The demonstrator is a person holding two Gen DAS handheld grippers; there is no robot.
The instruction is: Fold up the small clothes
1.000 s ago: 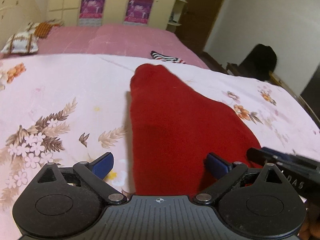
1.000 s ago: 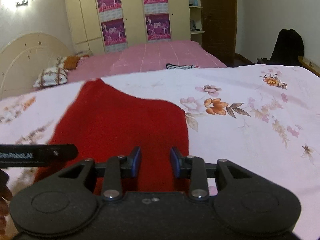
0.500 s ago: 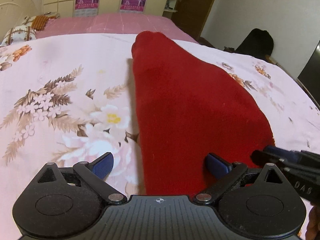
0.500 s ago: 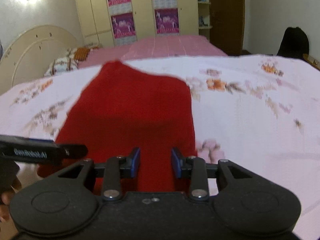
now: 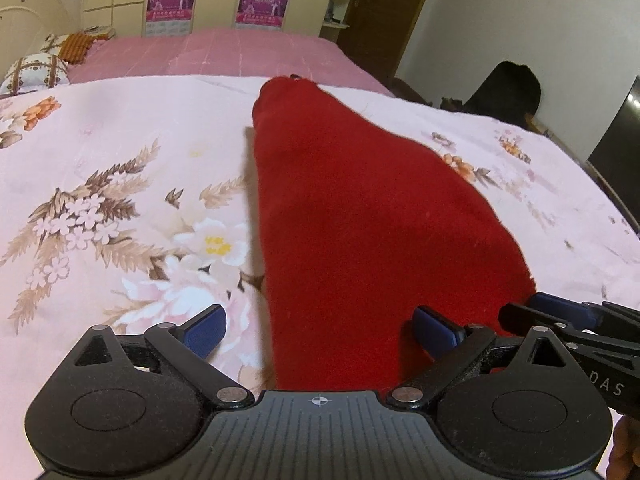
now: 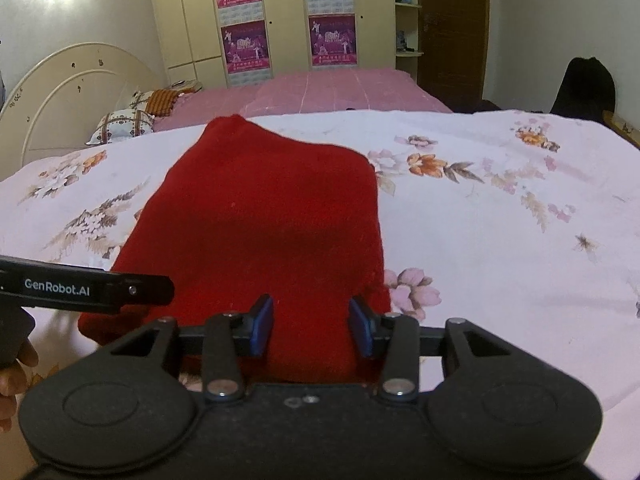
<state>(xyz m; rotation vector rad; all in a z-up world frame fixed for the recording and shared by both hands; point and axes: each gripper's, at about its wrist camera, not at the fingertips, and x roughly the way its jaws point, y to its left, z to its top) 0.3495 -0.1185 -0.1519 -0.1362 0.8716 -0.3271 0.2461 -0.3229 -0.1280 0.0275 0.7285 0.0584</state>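
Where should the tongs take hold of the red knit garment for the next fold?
Probably the near hem of the red knit garment, one corner each, coming from the near side: it lies flat on the floral bedsheet, narrowing away, so that wide edge is easiest to pinch.

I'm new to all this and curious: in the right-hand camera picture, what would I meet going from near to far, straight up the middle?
Right tool, its jaws opening → red garment → floral sheet → pink bedspread → wardrobe with posters.

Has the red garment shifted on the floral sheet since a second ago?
Yes. In the right wrist view the red garment has slid left: its right edge, earlier touching the orange flower print, now lies clear of it.
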